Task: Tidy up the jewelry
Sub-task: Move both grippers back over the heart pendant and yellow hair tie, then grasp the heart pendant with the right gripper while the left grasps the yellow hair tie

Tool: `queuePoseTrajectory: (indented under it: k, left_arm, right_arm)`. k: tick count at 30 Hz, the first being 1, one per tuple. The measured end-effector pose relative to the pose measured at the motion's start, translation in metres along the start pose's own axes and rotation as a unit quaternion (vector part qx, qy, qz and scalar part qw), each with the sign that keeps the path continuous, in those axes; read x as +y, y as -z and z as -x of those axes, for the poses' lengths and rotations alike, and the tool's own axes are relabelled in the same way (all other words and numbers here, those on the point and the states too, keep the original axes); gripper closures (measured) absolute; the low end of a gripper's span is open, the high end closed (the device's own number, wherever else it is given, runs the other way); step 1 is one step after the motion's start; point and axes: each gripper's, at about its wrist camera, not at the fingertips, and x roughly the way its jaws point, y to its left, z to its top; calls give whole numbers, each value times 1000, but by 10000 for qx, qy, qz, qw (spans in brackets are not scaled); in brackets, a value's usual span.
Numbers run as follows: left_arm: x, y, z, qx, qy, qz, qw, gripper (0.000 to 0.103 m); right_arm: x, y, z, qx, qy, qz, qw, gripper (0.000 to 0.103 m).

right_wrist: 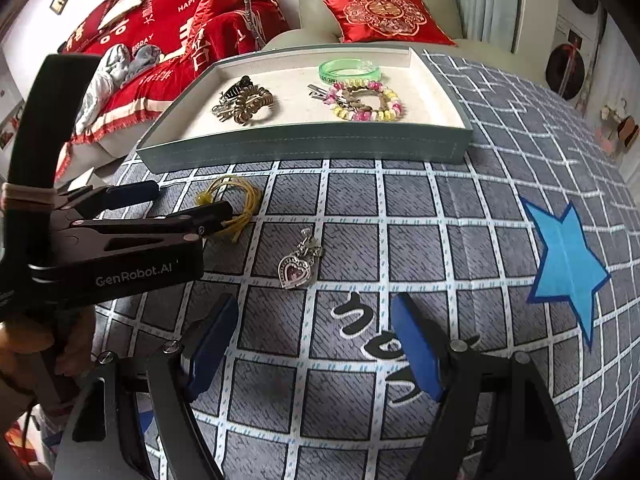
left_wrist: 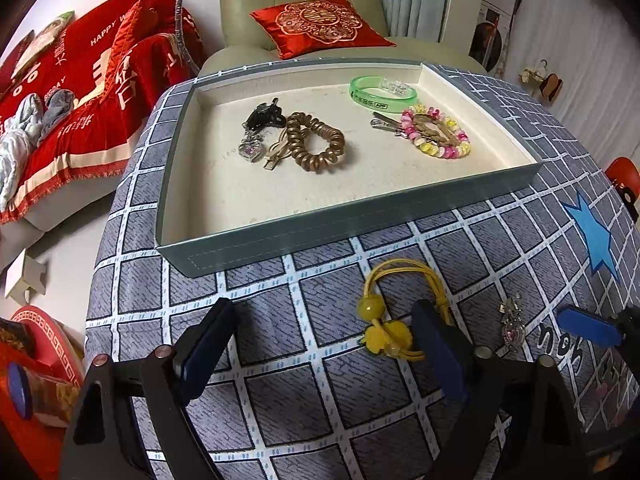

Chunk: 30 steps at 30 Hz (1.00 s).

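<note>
A yellow cord bracelet (left_wrist: 390, 312) with yellow beads lies on the checked cloth in front of the tray. My left gripper (left_wrist: 322, 306) is open around it, and its right finger hides part of the cord. In the right wrist view the same gripper (right_wrist: 191, 200) reaches in from the left over the yellow cord (right_wrist: 238, 200). A silver heart pendant (right_wrist: 295, 269) lies just ahead of my right gripper (right_wrist: 315, 300), which is open with nothing between its fingers. The pendant (left_wrist: 511, 322) also shows in the left wrist view, beside a blue pad of the right gripper (left_wrist: 588, 330).
The grey-blue tray (left_wrist: 340, 222) (right_wrist: 304, 146) holds a green bangle (left_wrist: 382, 94), a pink and yellow beaded bracelet (left_wrist: 438, 132), a brown spiral hair tie (left_wrist: 316, 142), a black claw clip (left_wrist: 262, 116) and metal clips. A blue star (right_wrist: 568, 268) is printed on the cloth at right. An armchair with a red cushion (left_wrist: 320, 26) stands behind.
</note>
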Motion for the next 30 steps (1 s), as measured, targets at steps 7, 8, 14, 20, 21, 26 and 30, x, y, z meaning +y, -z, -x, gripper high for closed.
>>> queuePoseTrajectory:
  k: [7,8,14,20,21,26,30]
  left_arm:
    - [-5,1,4,-25,93,-136,9999,16]
    - [-5,1,5,-24,103,-159,9998,17]
    - [-8,1,9,-47,152,-234,9996,38]
    - [-11,3,13,-76,278,-343,9990,61]
    - [-9,4,14,-78,368,-272,9989,61]
    - [0,7,19,-98,591,-23,9982,61]
    - [4,6,28,-189,631,25,9978,61]
  right_arm:
    - [9,-6,-7,-201,226,286,9991,32]
    - [11,-6,-8,-223,275,342,9988,35]
    - [14,-8,-6,-323,260,457,9981,73]
    - [11,-11,-6,-278,133,331,9990,83]
    - [9,-11,-5,-273,96,285,9992,83]
    - [-3,-13,4,-321,-98,0,9994,83]
    - [-12,-14,10,-309,-244,-211,9990,83]
